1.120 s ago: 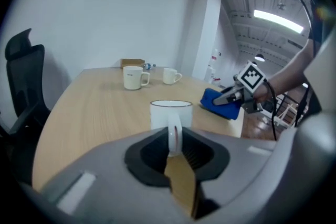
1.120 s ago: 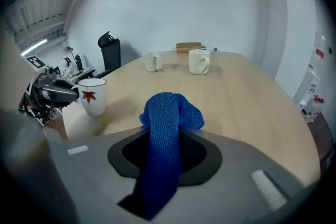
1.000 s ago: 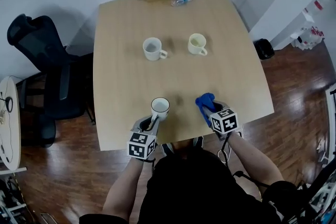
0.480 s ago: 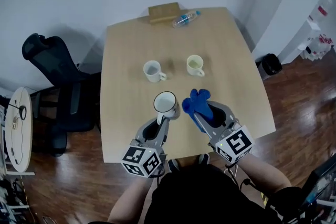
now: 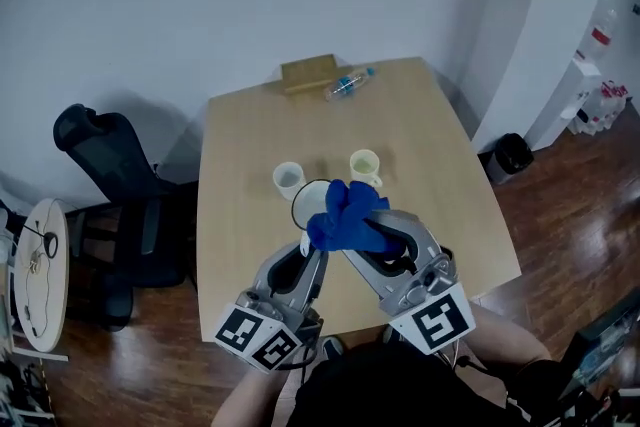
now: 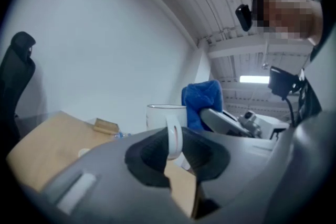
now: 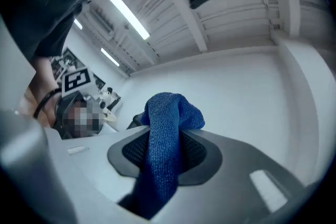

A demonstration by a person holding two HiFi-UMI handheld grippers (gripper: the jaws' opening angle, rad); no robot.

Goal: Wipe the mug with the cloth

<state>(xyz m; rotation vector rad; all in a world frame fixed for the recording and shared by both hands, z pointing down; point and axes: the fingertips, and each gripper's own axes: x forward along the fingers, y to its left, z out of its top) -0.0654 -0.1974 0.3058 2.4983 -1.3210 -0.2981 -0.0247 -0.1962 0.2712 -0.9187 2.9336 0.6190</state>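
From the head view, the white mug [image 5: 312,203] is held up in the air above the table [image 5: 440,165], mouth tipped towards the far wall. The left gripper [image 5: 305,250] is just below the mug and carries it. The blue cloth [image 5: 345,215] bunches against the mug's right side, overlapping its rim, with the right gripper [image 5: 375,233] just behind it. Two spare cups [image 5: 287,178] stand on the tabletop beyond the mug, and a bottle [image 5: 348,83] and a wooden block [image 5: 308,72] lie well past those. In the left gripper view the jaws are clenched on the mug's handle [image 6: 174,136], with the mug body upright just past them and the cloth right of it. That thin loop is the only hold, so I judge that hard rubbing could twist the mug about it. Wiping pressure should run towards the handle side, not across it. In the right gripper view the jaws are pinched on a fold of cloth, and a loose tuft stands beyond the tips. To wipe well, lead with that soft tuft so that no hard jaw edge meets the mug. Sweep round the rim and wall in short strokes and turn the mug a little between passes.
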